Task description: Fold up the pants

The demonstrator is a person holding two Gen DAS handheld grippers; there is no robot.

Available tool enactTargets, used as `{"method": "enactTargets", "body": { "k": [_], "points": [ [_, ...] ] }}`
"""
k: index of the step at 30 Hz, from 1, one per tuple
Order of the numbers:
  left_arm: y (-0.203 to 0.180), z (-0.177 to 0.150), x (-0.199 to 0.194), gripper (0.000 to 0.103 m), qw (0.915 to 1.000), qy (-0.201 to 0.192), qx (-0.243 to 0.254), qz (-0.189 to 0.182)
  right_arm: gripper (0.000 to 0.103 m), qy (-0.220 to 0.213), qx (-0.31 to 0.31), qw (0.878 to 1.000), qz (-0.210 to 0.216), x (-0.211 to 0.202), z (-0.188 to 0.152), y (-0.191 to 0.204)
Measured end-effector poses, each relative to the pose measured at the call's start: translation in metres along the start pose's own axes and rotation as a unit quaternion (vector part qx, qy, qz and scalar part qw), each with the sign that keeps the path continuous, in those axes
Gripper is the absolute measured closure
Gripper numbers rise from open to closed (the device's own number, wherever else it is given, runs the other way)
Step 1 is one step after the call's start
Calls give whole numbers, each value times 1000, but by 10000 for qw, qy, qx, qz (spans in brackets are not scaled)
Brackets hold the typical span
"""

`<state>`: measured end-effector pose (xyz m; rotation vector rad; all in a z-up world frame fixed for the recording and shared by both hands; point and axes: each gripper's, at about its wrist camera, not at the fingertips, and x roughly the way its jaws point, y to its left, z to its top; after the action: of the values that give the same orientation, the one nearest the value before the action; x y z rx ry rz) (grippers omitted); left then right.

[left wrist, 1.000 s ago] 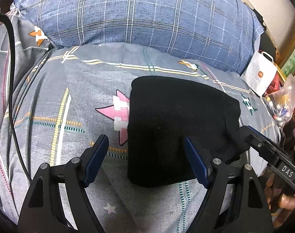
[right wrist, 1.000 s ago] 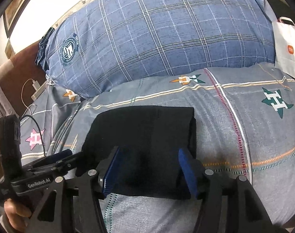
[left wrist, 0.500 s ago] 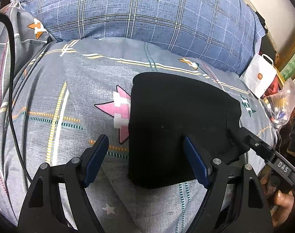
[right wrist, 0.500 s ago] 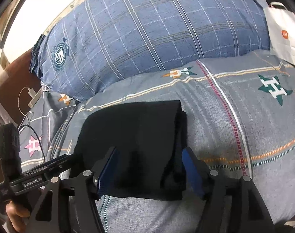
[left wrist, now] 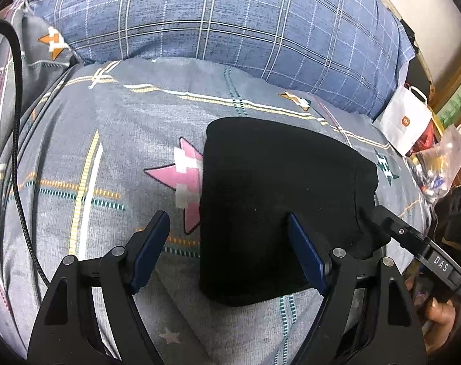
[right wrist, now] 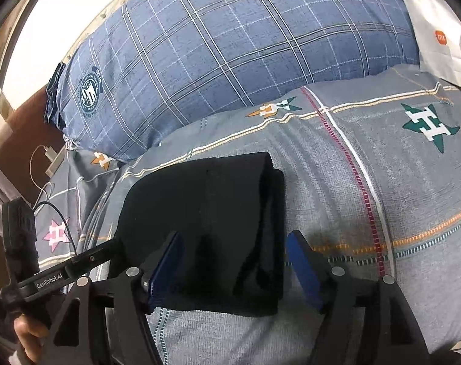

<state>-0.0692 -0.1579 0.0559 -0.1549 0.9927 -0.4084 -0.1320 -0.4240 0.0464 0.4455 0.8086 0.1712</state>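
Left gripper [left wrist: 228,237] spread wide, nothing between the blue pads; its right finger [left wrist: 306,255] sits over the near part of the folded black pants [left wrist: 279,200], its left finger over bare bedspread [left wrist: 108,140] beside the pink star print [left wrist: 181,176]. Right gripper [right wrist: 233,261] likewise spread, straddling the near right edge of the pants [right wrist: 206,213], left pad over the cloth, right pad just off the stacked fold edge, contact not clear. Pants lie as a compact rectangle mid-bedspread, blue plaid pillow [right wrist: 230,51] beyond, white paper bag [right wrist: 440,30] far right, black cable [left wrist: 14,152] along the left.
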Motion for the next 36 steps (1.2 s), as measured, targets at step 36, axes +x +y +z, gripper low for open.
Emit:
{"method": "enactTargets", "body": {
  "k": [36],
  "points": [
    [0, 41, -26, 44, 9946, -473, 228, -899, 56, -318, -427, 9962, 683, 7, 30, 39]
  ]
}}
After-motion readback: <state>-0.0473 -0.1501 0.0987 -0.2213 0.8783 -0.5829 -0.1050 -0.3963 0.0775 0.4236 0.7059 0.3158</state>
